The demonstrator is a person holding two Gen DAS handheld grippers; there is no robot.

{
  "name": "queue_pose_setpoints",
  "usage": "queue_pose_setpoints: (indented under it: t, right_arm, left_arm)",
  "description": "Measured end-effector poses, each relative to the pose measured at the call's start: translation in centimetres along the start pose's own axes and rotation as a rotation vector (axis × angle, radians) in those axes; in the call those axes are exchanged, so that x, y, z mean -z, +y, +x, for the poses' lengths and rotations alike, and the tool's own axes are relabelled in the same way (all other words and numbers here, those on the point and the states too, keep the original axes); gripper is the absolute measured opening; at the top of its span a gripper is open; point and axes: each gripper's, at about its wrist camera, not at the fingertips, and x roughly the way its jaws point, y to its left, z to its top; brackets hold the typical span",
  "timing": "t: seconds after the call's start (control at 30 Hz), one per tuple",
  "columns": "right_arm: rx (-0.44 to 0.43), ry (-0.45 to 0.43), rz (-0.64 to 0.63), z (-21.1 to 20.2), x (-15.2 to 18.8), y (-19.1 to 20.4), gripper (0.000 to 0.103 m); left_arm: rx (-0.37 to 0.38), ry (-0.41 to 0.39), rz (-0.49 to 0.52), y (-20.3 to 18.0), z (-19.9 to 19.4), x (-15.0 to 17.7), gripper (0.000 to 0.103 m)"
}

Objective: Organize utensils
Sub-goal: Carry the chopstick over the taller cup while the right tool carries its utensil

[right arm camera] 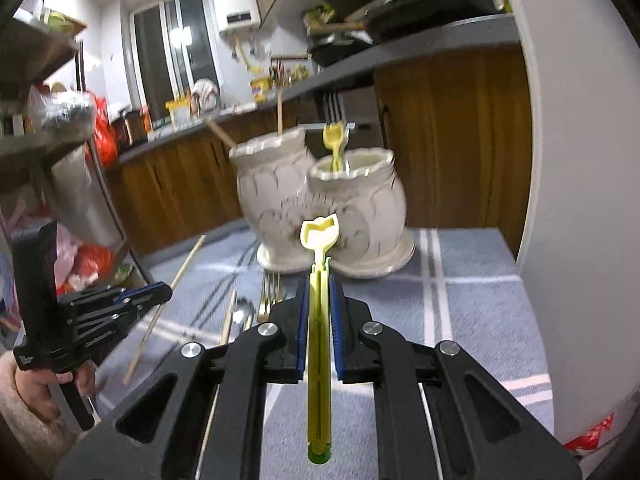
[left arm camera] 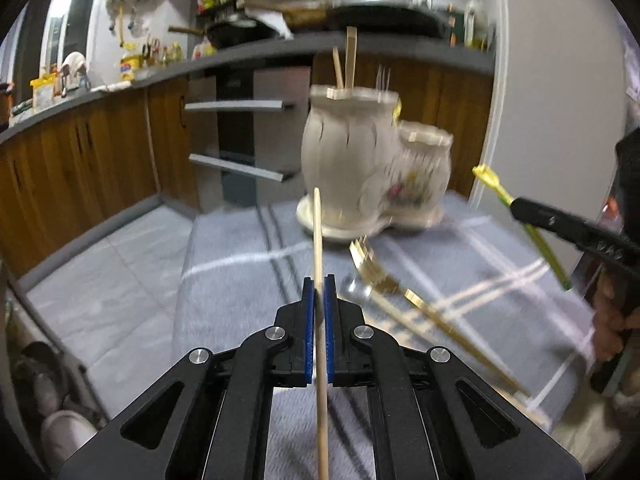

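Gripping a thin wooden chopstick (left arm camera: 318, 240), the left claw (left arm camera: 319, 292) is clenched on its shaft, with the stick's long axis running straight ahead along the fingers and its free end aiming at the taller mouth of the ceramic holder (left arm camera: 352, 160). That double-pot holder is standing ahead of both claws at the far end of the checked surface (left arm camera: 224, 280), its taller pot already carrying wooden sticks and its lower pot a yellow utensil. The right claw (right arm camera: 319, 280) is clamping a yellow-green plastic utensil (right arm camera: 319, 320), also lying lengthwise between its pads, shaped head forward and pointing at the lower pot. A gold fork (left arm camera: 384, 280) and a spoon are lying on the surface between claws and holder, tines toward the pots. Neither claw looks clearly nearer.
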Motion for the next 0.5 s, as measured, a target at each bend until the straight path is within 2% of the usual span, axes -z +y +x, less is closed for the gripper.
queue_pose_setpoints:
  t: [0.2,0.3,0.5]
  right_arm:
    - [0.005,-0.085,-0.024,-0.8,-0.7,0.3,0.01]
    - [-0.003,-0.106,-0.037,-0.8,-1.4,0.7,0.01]
    - [-0.003,-0.167,-0.035,-0.2,-4.3,1.0,0.01]
  left_arm:
    - [0.058,-0.114,-0.044,0.9,-1.2,-0.9,0.005]
    - [0.081,-0.141,-0.062,1.0,-1.4,-1.3,0.005]
    - [0.075,-0.175,-0.041,1.0,-1.7,-3.1,0.005]
